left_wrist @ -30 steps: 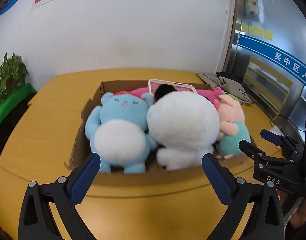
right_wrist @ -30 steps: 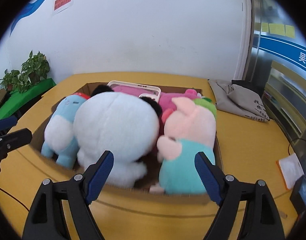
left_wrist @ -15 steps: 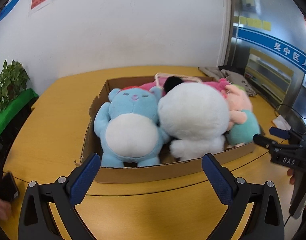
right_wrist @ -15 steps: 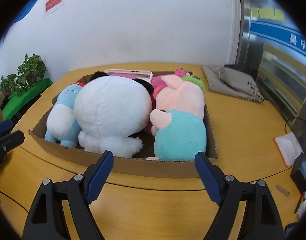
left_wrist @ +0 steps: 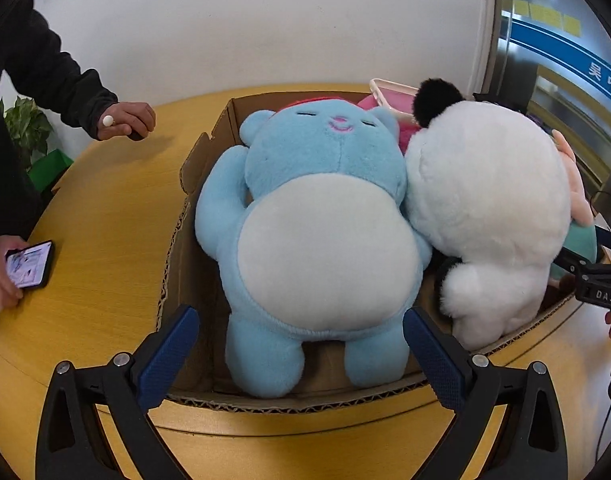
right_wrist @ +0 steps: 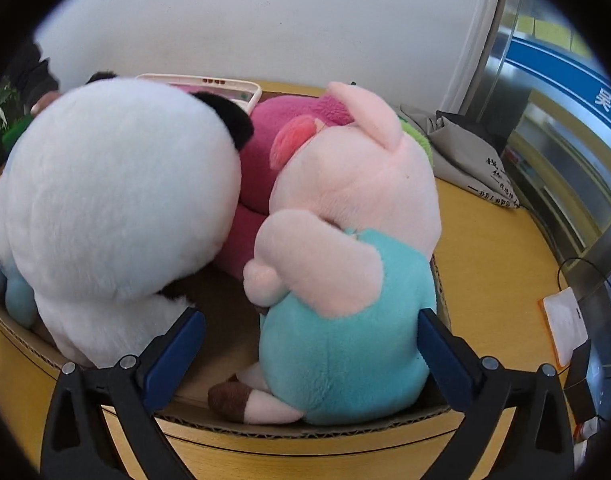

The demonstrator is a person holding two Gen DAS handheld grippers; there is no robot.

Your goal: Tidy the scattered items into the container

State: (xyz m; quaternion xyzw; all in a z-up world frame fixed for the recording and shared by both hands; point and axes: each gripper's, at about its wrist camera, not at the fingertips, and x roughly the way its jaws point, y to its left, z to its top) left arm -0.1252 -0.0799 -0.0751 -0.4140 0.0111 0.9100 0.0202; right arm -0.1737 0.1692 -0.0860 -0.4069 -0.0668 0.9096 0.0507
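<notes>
1. Both your claws have dropped in close over the cardboard box [left_wrist: 193,264] since a second ago; the toys that sat further off now fill each view
2. Left claw [left_wrist: 301,354]: jaws spread wide, nothing gripped. The blue plush bear [left_wrist: 321,232] lies on its back between the pads, feet toward you, inside the box; pads look just clear of it
3. Right claw [right_wrist: 311,354]: jaws have just been opening wider and stand fully apart. The pink pig plush in teal [right_wrist: 345,280] sits between them, not pressed
4. White panda plush [right_wrist: 113,208] leans between bear and pig; a magenta plush [right_wrist: 273,148] and a pink-rimmed tray [right_wrist: 209,84] sit behind, all in the box
5. New at the left edge: a person's hand [left_wrist: 125,122] over the surface [left_wrist: 105,220], and another hand holding a phone [left_wrist: 29,264]
6. Reading: no toy shows loose on the surface in these views, so the tidying looks mostly done; you seem set to press or reseat the toys that ride above the rim
</notes>
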